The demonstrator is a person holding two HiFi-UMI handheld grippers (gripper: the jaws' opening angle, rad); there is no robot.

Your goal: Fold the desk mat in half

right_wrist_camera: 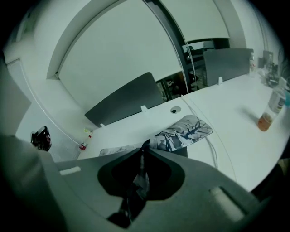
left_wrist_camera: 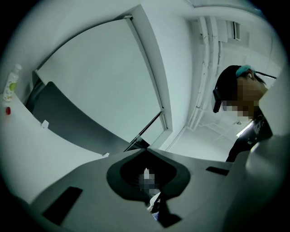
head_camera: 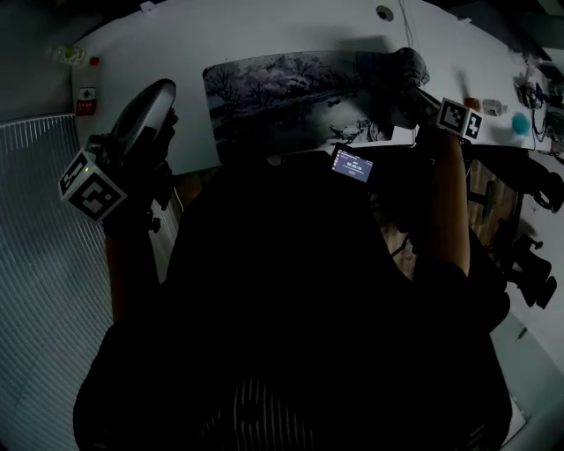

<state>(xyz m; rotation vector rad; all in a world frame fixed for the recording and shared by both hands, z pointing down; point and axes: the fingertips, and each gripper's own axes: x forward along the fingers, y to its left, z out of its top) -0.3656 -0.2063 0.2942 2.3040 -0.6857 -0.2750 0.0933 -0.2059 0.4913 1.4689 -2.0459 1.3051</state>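
Indoors, under low light, logged a long white surface [head_camera: 291, 26] across the top of the head view. Found the desk mat [head_camera: 282, 92], printed with snowy trees, lying on it at upper centre, mostly flat. Saw its right end lifted off the surface and curled over. Read the right tool [right_wrist_camera: 143, 149] as clenched on that raised edge: caught a strip of mat between the jaws in the right gripper view, with the printed curl arching just beyond them. Read the left tool [left_wrist_camera: 145, 152] as clenched too, jaws meeting at the tips, with nothing of the mat between them. Found it held off the surface at left of the head view, aimed up at wall and ceiling, well apart from the mat.

Judged the mat light, thin and floppy: bent in a soft roll, not a crease. Expected sagging and twisting if carried by one corner alone. Judged the right edge near a corner the best hold, with the far end pinned down or matched edge to edge.

Spotted a small bottle [right_wrist_camera: 264, 121] at right of the right gripper view, amber liquid in its lower part. Noted a taller clear bottle [right_wrist_camera: 276, 100] just beside it, contents unreadable. Spotted a green-labelled bottle [left_wrist_camera: 11, 84] at far left of the left gripper view; could not make out its contents.
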